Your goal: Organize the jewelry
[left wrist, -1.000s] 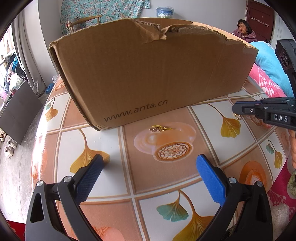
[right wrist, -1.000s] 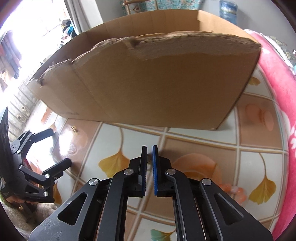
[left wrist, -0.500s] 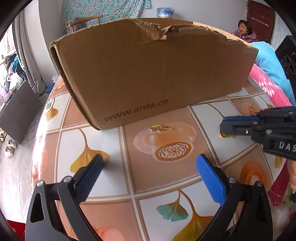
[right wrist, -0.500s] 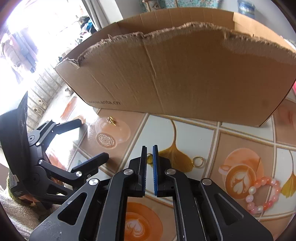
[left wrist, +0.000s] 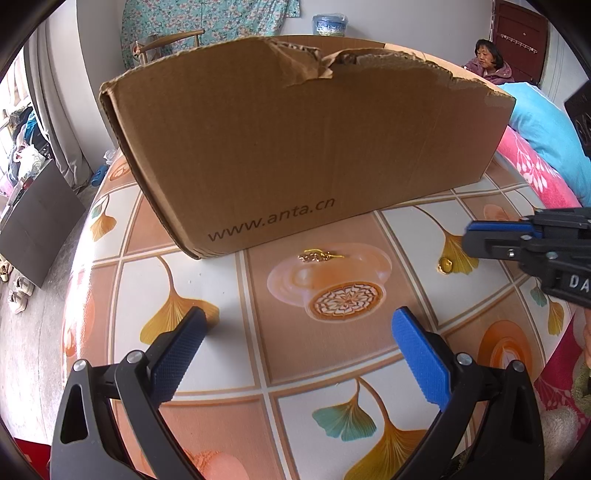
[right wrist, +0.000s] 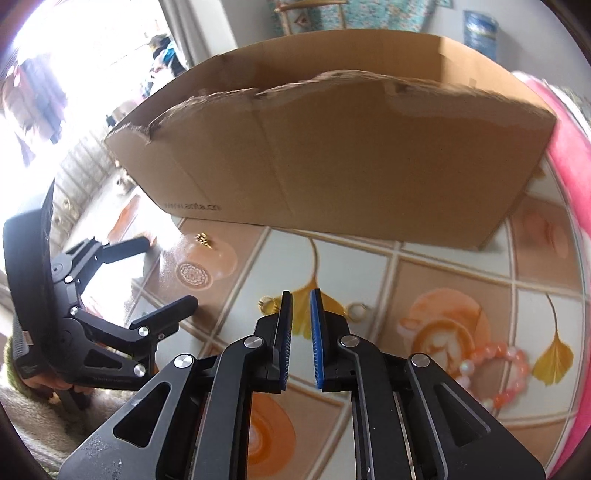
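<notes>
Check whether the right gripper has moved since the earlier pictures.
Yes. In the left wrist view the right gripper has dropped from beside the cardboard box corner toward the gold ring on the tablecloth; its fingers are opening, nothing between them.

A domestic room is shown in daylight. A white wall (left wrist: 406, 18) is seen at the back, hung with a floral cloth (left wrist: 207, 16). A wooden chair (left wrist: 166, 42) is placed before it. Grey curtains (left wrist: 48, 110) are hung at the left beside a bright window (right wrist: 74, 55). A dark red door (left wrist: 521, 40) is set at the right, with a seated person (left wrist: 487, 61) near it. Shoes (left wrist: 18, 291) are left on the grey floor (left wrist: 29, 350).
</notes>
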A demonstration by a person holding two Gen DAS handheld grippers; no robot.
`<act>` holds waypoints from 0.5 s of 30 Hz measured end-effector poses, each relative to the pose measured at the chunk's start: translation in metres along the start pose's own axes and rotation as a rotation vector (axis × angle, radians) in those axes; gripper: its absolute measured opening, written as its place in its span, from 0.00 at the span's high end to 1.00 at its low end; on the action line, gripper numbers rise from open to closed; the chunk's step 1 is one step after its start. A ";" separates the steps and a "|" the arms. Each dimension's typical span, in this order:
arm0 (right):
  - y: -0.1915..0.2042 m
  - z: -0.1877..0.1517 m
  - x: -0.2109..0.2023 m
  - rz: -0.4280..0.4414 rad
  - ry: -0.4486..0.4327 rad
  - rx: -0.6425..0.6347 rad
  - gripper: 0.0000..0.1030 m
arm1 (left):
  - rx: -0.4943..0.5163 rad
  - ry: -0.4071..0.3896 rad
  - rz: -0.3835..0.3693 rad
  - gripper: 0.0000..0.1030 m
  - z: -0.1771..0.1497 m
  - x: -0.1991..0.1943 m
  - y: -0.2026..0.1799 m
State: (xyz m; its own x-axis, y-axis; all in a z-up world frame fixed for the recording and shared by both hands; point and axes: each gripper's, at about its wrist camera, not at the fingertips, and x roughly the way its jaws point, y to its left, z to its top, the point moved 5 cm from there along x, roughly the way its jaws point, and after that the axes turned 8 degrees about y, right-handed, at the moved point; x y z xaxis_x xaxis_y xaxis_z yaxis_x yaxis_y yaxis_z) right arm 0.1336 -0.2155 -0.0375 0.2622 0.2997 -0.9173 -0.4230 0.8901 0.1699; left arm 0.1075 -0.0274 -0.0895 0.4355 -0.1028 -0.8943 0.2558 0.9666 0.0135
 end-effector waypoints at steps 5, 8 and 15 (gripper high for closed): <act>0.008 0.001 0.001 -0.006 0.002 -0.033 0.90 | 0.007 -0.004 -0.003 0.04 0.000 0.000 -0.001; 0.014 0.000 0.003 0.012 0.009 -0.038 0.89 | 0.007 -0.012 -0.003 0.04 -0.001 -0.001 0.000; 0.023 0.004 0.009 0.004 0.017 -0.061 0.85 | 0.010 -0.020 -0.004 0.04 -0.002 -0.001 -0.001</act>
State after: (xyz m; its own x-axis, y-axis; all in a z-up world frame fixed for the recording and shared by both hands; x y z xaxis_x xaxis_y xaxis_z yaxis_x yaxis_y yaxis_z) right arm 0.1301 -0.1908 -0.0406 0.2456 0.2965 -0.9229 -0.4759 0.8663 0.1516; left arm 0.1052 -0.0274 -0.0893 0.4516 -0.1114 -0.8852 0.2658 0.9639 0.0143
